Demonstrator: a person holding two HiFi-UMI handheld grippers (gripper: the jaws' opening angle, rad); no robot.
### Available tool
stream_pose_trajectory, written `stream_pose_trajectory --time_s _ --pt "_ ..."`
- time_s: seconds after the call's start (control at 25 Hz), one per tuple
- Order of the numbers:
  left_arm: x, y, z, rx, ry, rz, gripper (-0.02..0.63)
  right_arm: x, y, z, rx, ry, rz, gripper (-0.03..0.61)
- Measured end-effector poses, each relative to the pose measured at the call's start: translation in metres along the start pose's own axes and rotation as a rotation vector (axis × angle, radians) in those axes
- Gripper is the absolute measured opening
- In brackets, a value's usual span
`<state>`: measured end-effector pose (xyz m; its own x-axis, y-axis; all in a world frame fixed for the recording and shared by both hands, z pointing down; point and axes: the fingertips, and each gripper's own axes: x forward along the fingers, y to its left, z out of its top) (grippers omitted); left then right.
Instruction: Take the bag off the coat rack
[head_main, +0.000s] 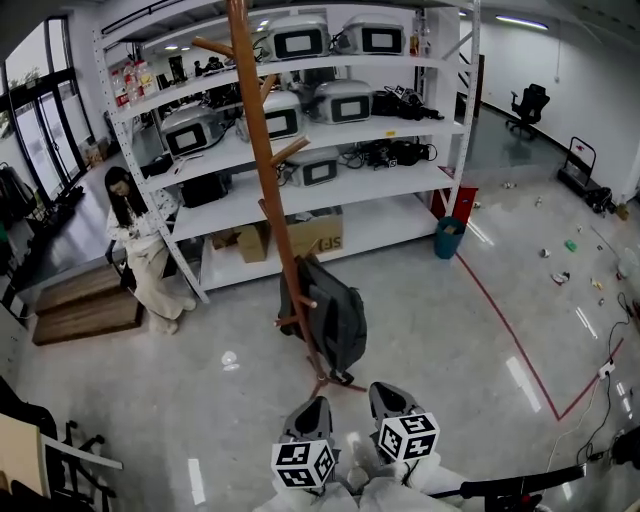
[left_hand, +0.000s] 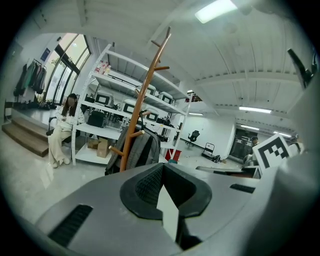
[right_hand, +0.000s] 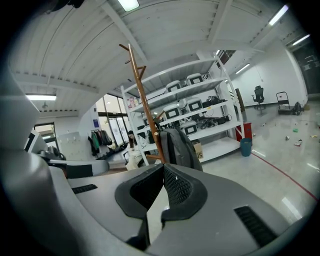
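Both claws shut and empty, bag on the rack ahead.

My left claw (left_hand: 162, 168) has its jaws pressed together with nothing between them, and my right claw (right_hand: 162, 167) is closed the same way, also empty. I hold them low, side by side, well apart from the dark grey bag (head_main: 335, 310). It hangs from a low peg of the wooden coat rack (head_main: 262, 150), its bottom close to the pale floor (head_main: 450, 330). White shelves (head_main: 400, 182) of equipment stand behind the rack.

The coat rack (head_main: 262, 150) runs off the head view's top edge and hides part of the bag (head_main: 335, 310).
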<state>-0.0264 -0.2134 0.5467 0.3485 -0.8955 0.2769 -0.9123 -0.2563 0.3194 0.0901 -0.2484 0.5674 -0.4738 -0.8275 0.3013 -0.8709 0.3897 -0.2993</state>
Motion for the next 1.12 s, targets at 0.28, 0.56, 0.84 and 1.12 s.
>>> stream_pose_trajectory --time_s 0.28,0.56,0.84,1.12 --pt "0.028 0.015 0.026 -0.007 -0.021 -0.025 0.002 0.035 0.030 0.029 -0.032 -0.051 0.059 0.012" --pt "0.034 0.033 0.029 -0.019 -0.014 -0.014 0.002 0.069 0.007 0.050 -0.115 -0.068 0.022 0.012" --pt "0.033 0.059 0.021 -0.034 0.018 0.046 0.002 0.118 -0.011 0.075 -0.178 -0.079 0.049 0.016" --pt "0.032 0.081 0.018 -0.045 0.031 0.106 0.002 0.159 -0.022 0.086 -0.230 -0.060 0.082 0.156"
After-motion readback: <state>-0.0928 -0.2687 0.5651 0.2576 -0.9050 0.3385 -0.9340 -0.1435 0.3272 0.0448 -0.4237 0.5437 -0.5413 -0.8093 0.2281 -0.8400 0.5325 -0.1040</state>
